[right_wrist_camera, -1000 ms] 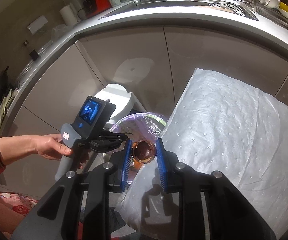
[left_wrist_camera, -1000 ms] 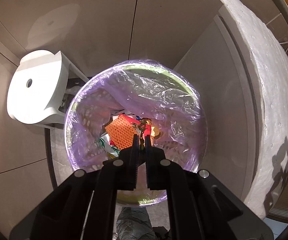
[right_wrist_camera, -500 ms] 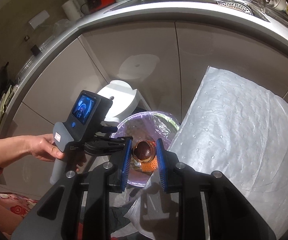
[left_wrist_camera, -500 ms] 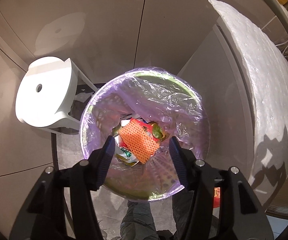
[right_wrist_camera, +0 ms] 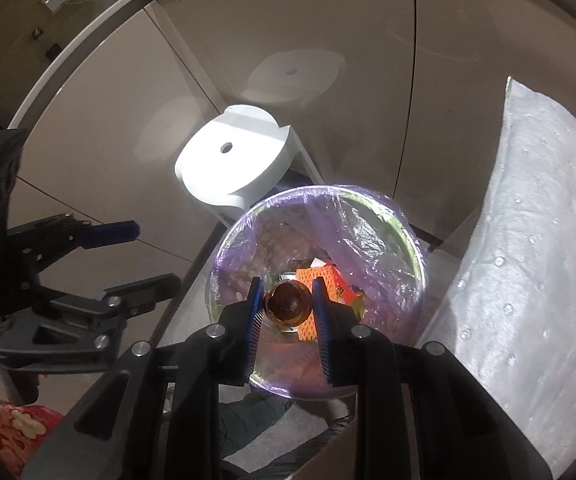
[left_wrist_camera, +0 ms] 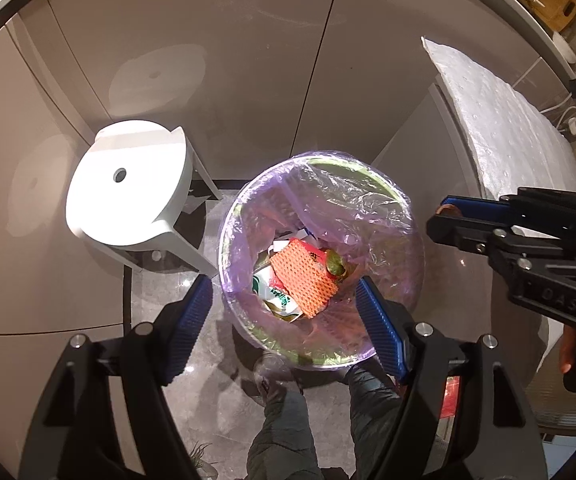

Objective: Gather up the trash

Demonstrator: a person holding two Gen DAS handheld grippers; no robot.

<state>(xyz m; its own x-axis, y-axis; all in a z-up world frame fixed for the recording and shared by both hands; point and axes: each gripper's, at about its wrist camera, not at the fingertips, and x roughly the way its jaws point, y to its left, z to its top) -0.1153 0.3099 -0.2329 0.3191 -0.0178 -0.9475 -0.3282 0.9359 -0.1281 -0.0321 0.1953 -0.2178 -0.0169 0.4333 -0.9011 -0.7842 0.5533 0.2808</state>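
Right gripper (right_wrist_camera: 288,306) has its blue-padded fingers (right_wrist_camera: 253,312) pinching a small round glossy brown piece of trash (right_wrist_camera: 288,303), looks like a fruit pit or shell, hanging right over the mouth of the round bin lined with a purple plastic bag (right_wrist_camera: 376,232). It's basically a ball, so no real long axis or pointing direction that I can make out. To do the drop well I'd keep it centred over the opening, well inside the rim, then just let go so it lands on the orange foam net (left_wrist_camera: 302,282) and wrappers already in there. Left gripper (left_wrist_camera: 283,316) is empty, fingers spreading wide, nothing between them, also above the bin. Behind the bin sits a white plastic stool (right_wrist_camera: 231,160), then beige cabinet doors (left_wrist_camera: 215,40).
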